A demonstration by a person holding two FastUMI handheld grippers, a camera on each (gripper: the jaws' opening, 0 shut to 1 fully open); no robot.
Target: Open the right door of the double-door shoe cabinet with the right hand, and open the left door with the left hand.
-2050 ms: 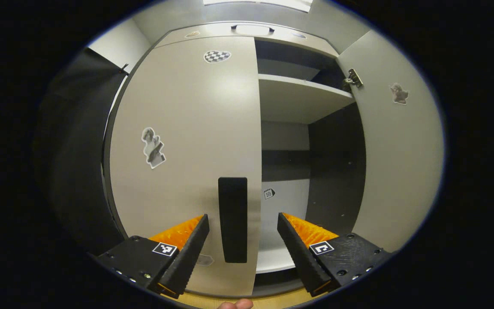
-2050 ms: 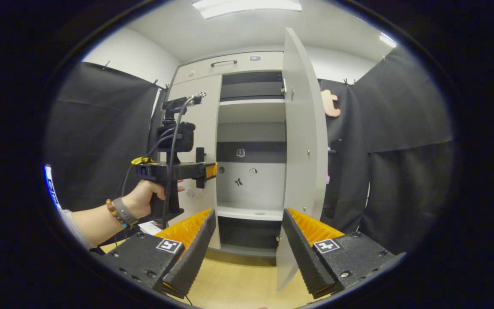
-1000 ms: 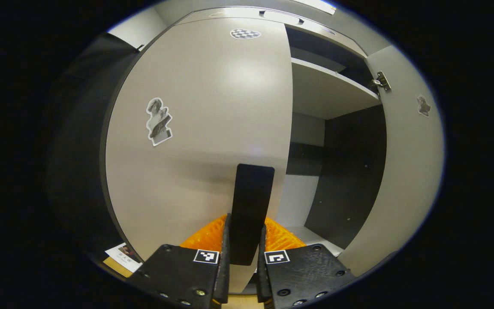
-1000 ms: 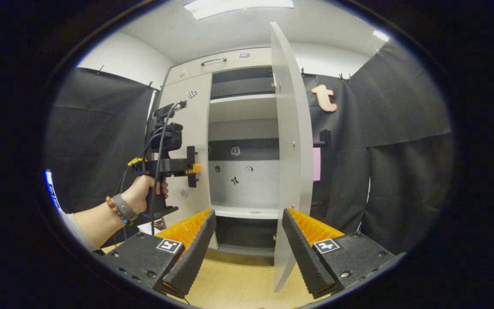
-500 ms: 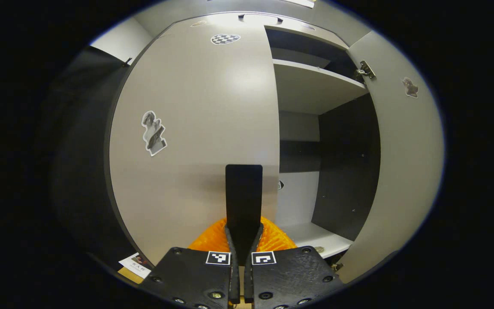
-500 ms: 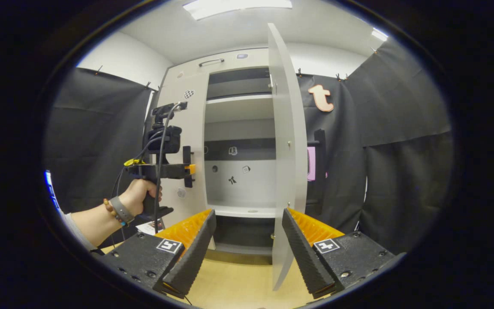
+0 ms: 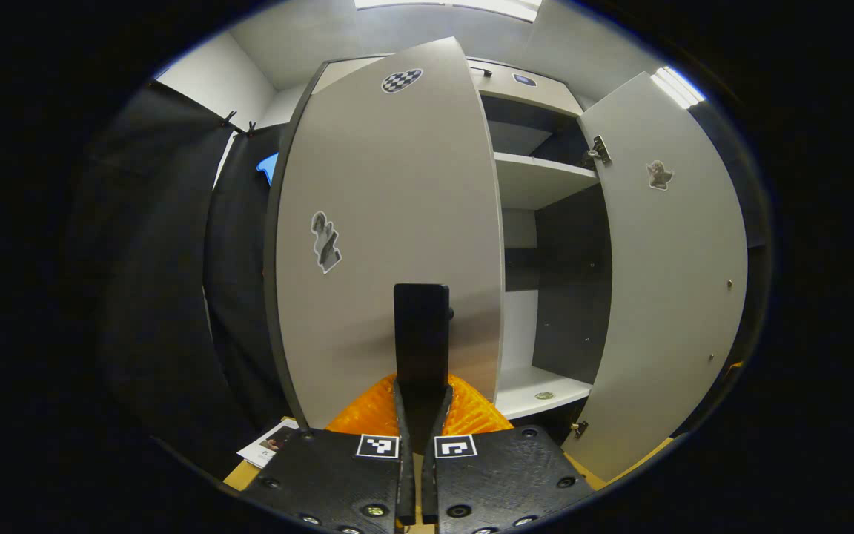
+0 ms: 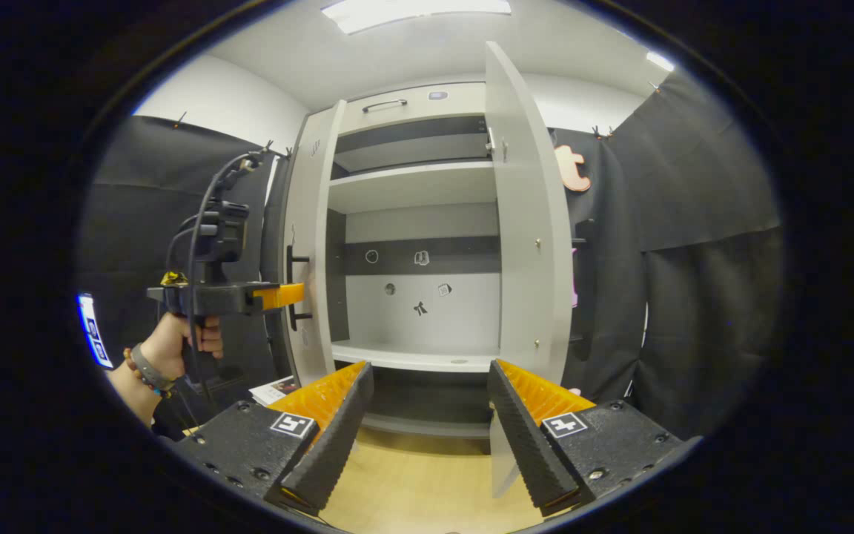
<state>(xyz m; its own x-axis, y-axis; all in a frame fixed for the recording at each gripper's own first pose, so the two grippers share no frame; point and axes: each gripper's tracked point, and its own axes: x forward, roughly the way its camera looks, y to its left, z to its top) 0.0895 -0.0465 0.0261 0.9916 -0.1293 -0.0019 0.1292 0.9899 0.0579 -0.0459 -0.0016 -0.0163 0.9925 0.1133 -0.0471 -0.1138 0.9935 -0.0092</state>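
The grey shoe cabinet's left door point(image 7: 382, 222) stands swung well out from the cabinet. My left gripper point(image 7: 421, 393) is shut on its black vertical handle point(image 7: 421, 326). The right door point(image 7: 664, 297) hangs wide open. In the right gripper view a hand point(image 8: 175, 341) holds the left gripper point(image 8: 299, 293) at the handle point(image 8: 292, 289) of the left door point(image 8: 312, 222), seen almost edge-on. The right door point(image 8: 527, 222) is open beside it. My right gripper point(image 8: 427, 382) is open and holds nothing, some way back from the cabinet.
Inside the cabinet are an upper shelf point(image 8: 412, 185) and a lower shelf point(image 8: 412, 360), with small stickers on the back wall. A drawer front point(image 8: 397, 104) tops the cabinet. Black cloth hangs on both sides. A paper card point(image 7: 267, 443) lies on the wooden floor point(image 8: 427, 475).
My left gripper closed on the left door's handle and has pulled the door outward, from shut to well open. The right gripper has stayed open, back from the cabinet.
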